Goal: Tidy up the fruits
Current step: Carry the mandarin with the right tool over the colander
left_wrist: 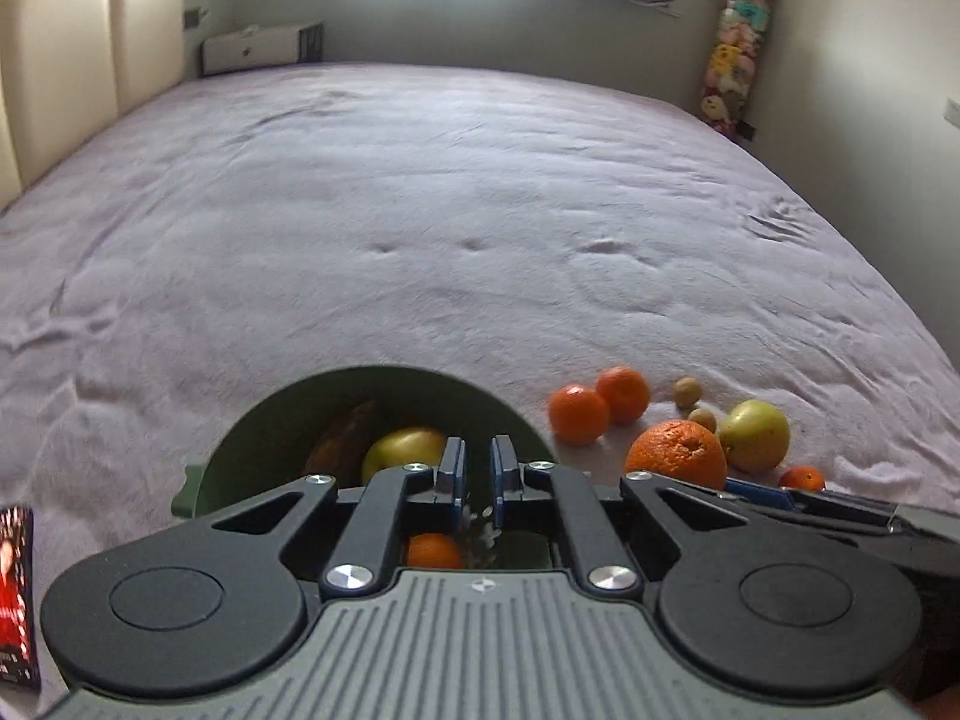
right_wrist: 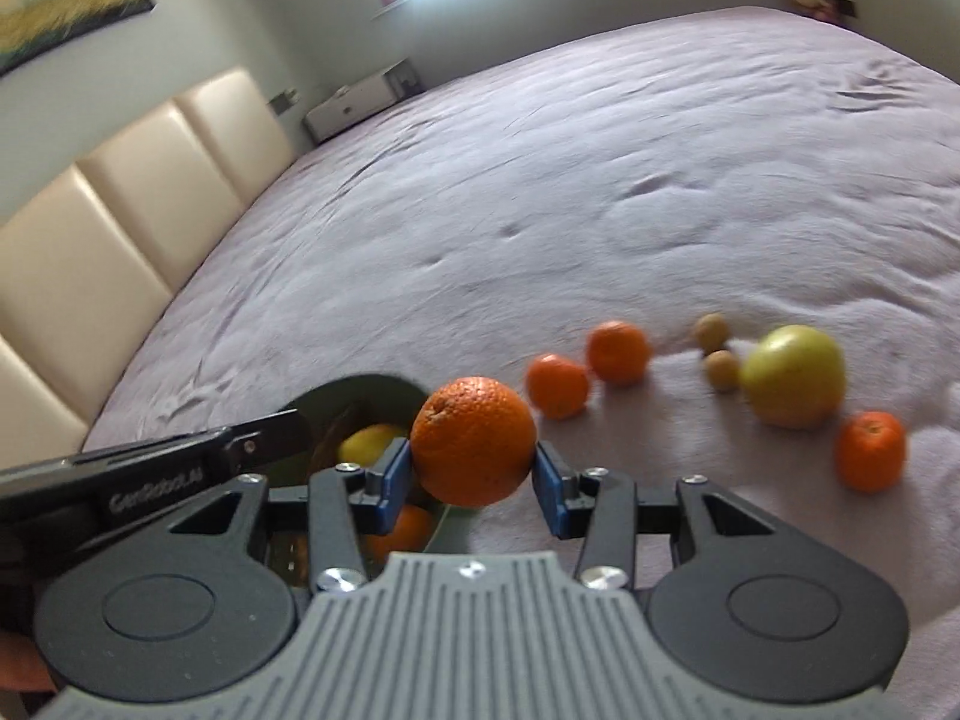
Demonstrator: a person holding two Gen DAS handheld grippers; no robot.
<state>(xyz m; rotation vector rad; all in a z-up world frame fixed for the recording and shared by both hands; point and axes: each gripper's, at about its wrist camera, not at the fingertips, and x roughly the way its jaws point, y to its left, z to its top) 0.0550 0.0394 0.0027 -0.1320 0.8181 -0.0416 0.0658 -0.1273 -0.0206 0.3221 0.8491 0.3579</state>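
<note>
My right gripper (right_wrist: pixel 474 477) is shut on a large orange (right_wrist: pixel 473 441) and holds it above the bed beside the green bowl (right_wrist: pixel 384 390). The orange also shows in the left wrist view (left_wrist: pixel 677 453). My left gripper (left_wrist: pixel 478 474) hovers over the green bowl (left_wrist: pixel 360 384); its jaws stand a narrow gap apart with nothing between them. In the bowl lie a yellow-green apple (left_wrist: pixel 402 450), a small orange (left_wrist: pixel 433 551) and a brown fruit (left_wrist: pixel 345 435). On the bed lie two tangerines (right_wrist: pixel 558 385) (right_wrist: pixel 618 351), a green apple (right_wrist: pixel 793 375), a third tangerine (right_wrist: pixel 871 450) and two small brown fruits (right_wrist: pixel 712 330).
The bed's pale purple cover (left_wrist: pixel 450 210) stretches far ahead. A cream padded headboard (right_wrist: pixel 120 228) runs along the left. A white box (left_wrist: pixel 252 48) sits at the far edge. A red-printed item (left_wrist: pixel 15 594) lies at the left view's lower left.
</note>
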